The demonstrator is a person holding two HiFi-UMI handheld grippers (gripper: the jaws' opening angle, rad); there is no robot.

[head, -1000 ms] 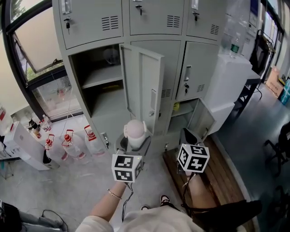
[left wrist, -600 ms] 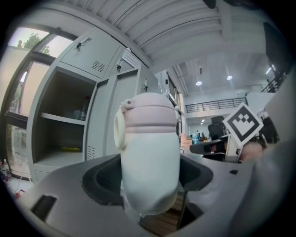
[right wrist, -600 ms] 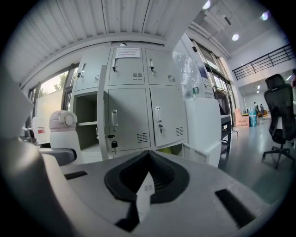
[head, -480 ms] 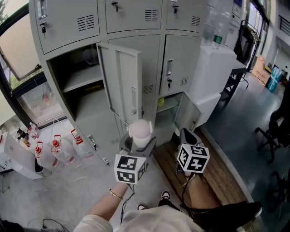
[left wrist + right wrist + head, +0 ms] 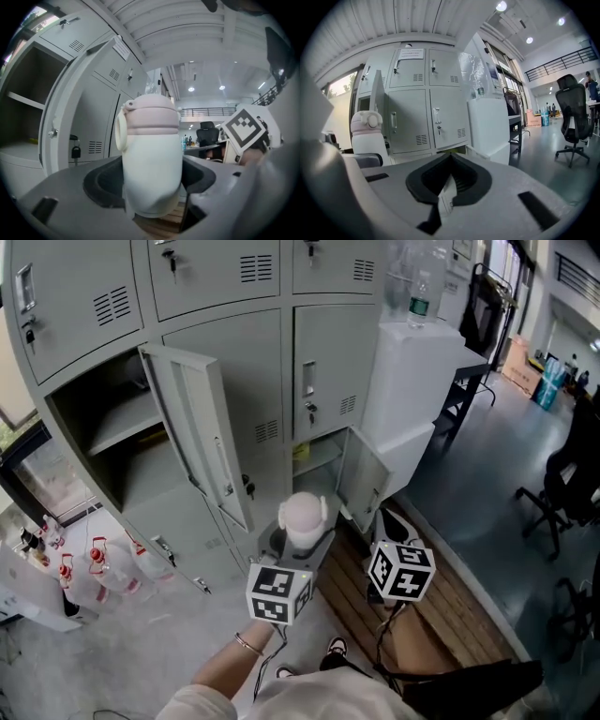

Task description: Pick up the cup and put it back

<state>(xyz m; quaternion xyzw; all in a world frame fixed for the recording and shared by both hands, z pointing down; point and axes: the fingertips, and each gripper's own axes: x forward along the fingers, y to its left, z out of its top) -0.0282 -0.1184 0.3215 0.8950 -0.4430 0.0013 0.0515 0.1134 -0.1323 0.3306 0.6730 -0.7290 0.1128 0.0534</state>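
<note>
A white cup with a pink lid and side loop (image 5: 302,518) stands upright between the jaws of my left gripper (image 5: 298,542), which is shut on its body. In the left gripper view the cup (image 5: 152,154) fills the middle, with both dark pads of the left gripper (image 5: 152,190) against its sides. My right gripper (image 5: 387,524) hangs just right of it, shut with nothing between its pads. The right gripper view shows the right gripper (image 5: 449,180) with its jaws together, and the cup (image 5: 368,135) off to the left.
Grey lockers stand ahead, one with its tall door (image 5: 199,442) swung open onto bare shelves. A small lower locker door (image 5: 364,479) is open too. A white cabinet (image 5: 412,390) carries bottles. Water jugs (image 5: 94,568) stand on the floor at left, and a wooden board (image 5: 361,610) lies below.
The head view has swung right, so the lockers sit further left. The left gripper has kept its hold on the cup and drifted slightly right. The right gripper has barely moved.
</note>
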